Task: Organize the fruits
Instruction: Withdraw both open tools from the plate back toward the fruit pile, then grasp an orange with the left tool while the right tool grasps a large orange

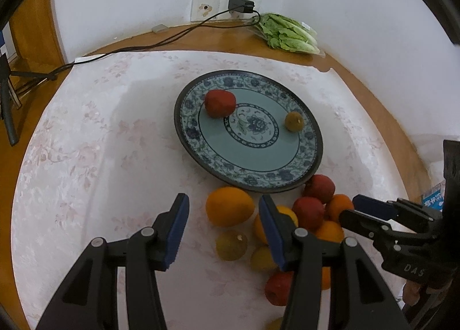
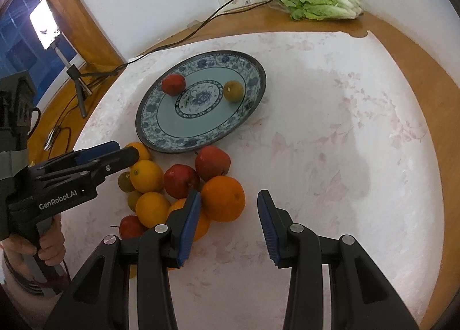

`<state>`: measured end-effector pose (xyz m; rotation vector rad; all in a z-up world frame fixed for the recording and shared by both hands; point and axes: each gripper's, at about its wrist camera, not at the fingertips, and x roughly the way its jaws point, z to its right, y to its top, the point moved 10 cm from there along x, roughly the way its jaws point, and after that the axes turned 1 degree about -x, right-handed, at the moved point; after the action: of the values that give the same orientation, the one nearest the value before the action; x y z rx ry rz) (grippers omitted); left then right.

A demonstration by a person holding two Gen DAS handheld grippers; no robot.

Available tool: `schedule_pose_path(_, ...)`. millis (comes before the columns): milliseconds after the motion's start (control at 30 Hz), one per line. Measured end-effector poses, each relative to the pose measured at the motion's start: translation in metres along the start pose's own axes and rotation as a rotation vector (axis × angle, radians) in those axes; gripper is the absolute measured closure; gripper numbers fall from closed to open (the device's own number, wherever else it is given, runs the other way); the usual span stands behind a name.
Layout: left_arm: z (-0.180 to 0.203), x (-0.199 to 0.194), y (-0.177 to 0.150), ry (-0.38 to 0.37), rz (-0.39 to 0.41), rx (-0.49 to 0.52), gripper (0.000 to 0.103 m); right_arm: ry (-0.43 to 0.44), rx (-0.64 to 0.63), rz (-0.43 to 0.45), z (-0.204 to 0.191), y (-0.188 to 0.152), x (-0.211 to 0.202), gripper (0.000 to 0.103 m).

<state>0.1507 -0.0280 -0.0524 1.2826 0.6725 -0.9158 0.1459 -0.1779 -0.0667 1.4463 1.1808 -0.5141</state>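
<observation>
We see a round wooden table (image 2: 414, 71) that stands against a white wall. Most of its top is covered by a pale cloth (image 2: 330, 129) with a faint pink flower pattern; only a band of bare wood shows along the far edge and the right edge. On the cloth, toward the far side, lies a blue-and-white plate (image 2: 161, 129). Just beside its near rim a heap of fruits (image 2: 184, 183), red, orange and greenish, rests directly on the cloth, touching each other. On the bare wood at the far edge lies a bag of lettuce (image 2: 322, 2). A black cable (image 2: 201, 27) runs across the far-left edge.
</observation>
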Motion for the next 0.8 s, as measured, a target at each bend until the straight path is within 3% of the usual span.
schedule_pose_path(500,-0.0036,0.0077,-0.0034,-0.018,-0.006,-0.025,0.051,0.03,0.028,0.011,0.0021,-0.0014,0.0008,0.061)
schedule_pose_path(667,0.0017,0.0091,-0.0036,-0.066,-0.009,-0.038,0.065,0.041,0.044,0.011,0.0022,-0.0015,0.0023,0.061)
schedule_pose_path(800,0.003,0.008,-0.0043,-0.06,-0.002,-0.029,0.065,0.049,0.052,0.011,0.0024,-0.0018,0.003,0.061)
